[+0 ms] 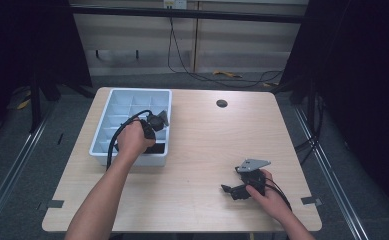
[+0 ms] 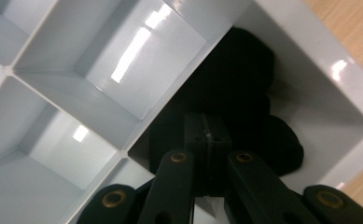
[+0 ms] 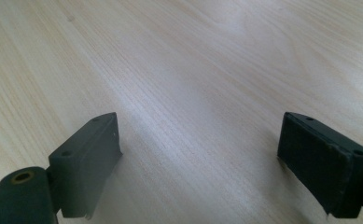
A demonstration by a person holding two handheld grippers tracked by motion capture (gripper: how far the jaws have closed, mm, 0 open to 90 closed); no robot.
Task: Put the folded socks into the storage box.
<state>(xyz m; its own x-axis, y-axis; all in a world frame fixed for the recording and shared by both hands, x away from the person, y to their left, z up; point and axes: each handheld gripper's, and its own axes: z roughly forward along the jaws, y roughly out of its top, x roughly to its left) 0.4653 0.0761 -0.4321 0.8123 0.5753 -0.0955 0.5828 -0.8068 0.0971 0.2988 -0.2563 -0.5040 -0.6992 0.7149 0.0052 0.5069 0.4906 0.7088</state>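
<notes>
The left gripper [image 1: 154, 131] is seen low over the tray [image 1: 113, 95], at its near right corner compartment. In the left gripper view the jaws are pressed flat together, pad against pad, with nothing visibly caught between them. Just past the tips a black object [image 2: 244, 93] is lying in that corner compartment [image 2: 338, 107]; soft and lumpy, it seems, though exactly what it is cannot be told. The neighbouring compartments are seen bare.

The right gripper [image 1: 232, 190] is parked on the table [image 1: 207, 150], well apart from the tray, its jaws spread wide with only wood grain between them.

The step in hand is judged to be work on that black object in the corner cell. If it is to be lifted, the jaws would first need to be opened, then lowered astride the lump rather than onto it. The white walls are close on both sides, so the approach is best kept vertical and the tips clear of the divider. A slow squeeze is advised; the tray could be dragged otherwise.
</notes>
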